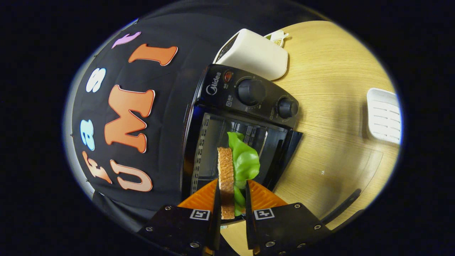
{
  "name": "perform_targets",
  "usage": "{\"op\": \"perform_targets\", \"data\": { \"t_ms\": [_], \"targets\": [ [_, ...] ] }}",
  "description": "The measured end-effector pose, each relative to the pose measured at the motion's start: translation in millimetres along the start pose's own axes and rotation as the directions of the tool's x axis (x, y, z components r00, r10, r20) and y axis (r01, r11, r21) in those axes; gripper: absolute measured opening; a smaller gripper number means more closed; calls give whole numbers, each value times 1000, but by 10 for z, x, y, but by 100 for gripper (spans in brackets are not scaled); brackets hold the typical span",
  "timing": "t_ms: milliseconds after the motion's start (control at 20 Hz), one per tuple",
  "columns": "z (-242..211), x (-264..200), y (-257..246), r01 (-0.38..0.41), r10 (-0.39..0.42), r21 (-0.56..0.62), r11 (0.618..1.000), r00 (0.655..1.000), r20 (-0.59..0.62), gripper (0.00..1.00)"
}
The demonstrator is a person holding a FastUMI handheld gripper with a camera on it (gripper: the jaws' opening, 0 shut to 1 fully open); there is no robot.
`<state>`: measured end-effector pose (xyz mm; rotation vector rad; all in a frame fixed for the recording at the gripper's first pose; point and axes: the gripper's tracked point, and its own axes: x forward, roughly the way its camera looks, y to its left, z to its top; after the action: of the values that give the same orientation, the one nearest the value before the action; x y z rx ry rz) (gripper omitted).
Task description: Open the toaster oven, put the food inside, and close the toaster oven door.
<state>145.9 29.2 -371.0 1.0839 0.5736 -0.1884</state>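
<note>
Between the fingers: food (227,177), a slice of brown bread with a green lettuce leaf against it, held on edge; thin profile presumably suits the oven mouth.
Claw (231,193): clenched on the food, both orange fingers (203,196) pressing its flat faces; grip low on the slice, most of it projecting forward so it can enter first.
Toaster oven (245,121): black, just beyond the food, on the wooden surface (330,142); view rolled, so the cabinet appears tipped.
Oven door (286,153): already swung open, hanging clear of the cavity toward the surface.
Cavity: dark, rack faintly visible; food tip lined up with the opening, whether inside yet cannot be told.
Control knobs (250,91): two, on the panel beside the opening, apart from the food.
Beyond the oven: white toaster (256,53).
Off to the side: white slotted tray (384,115), well apart.
Stage, as judged: opening done, insertion in hand, closing outstanding.
</note>
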Motion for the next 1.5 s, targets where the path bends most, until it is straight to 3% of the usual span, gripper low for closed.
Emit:
{"op": "perform_targets", "data": {
  "t_ms": [150,350,400,650,700,900,1000,1100,1350,1450,1500],
  "targets": [
    [-50,162,12,64,-63,-5,998,997,33,33],
    [-36,294,17,176,-169,-86,981,982,85,43],
    [-66,284,-29,195,-185,-124,973,979,82,50],
    [-186,401,-122,263,-259,-139,955,965,43,61],
    [-210,399,-124,264,-261,-150,953,965,43,71],
    [-227,276,-154,278,-275,-196,941,961,41,91],
    [-257,111,-149,274,-272,-249,929,961,43,99],
    [-281,-119,-67,241,-239,-320,916,970,48,99],
    [-440,-776,80,158,-182,-583,797,983,18,98],
    [-515,-1013,61,136,-180,-674,726,984,4,98],
    [-542,-1096,29,125,-181,-731,671,983,2,98]
  ]
}}
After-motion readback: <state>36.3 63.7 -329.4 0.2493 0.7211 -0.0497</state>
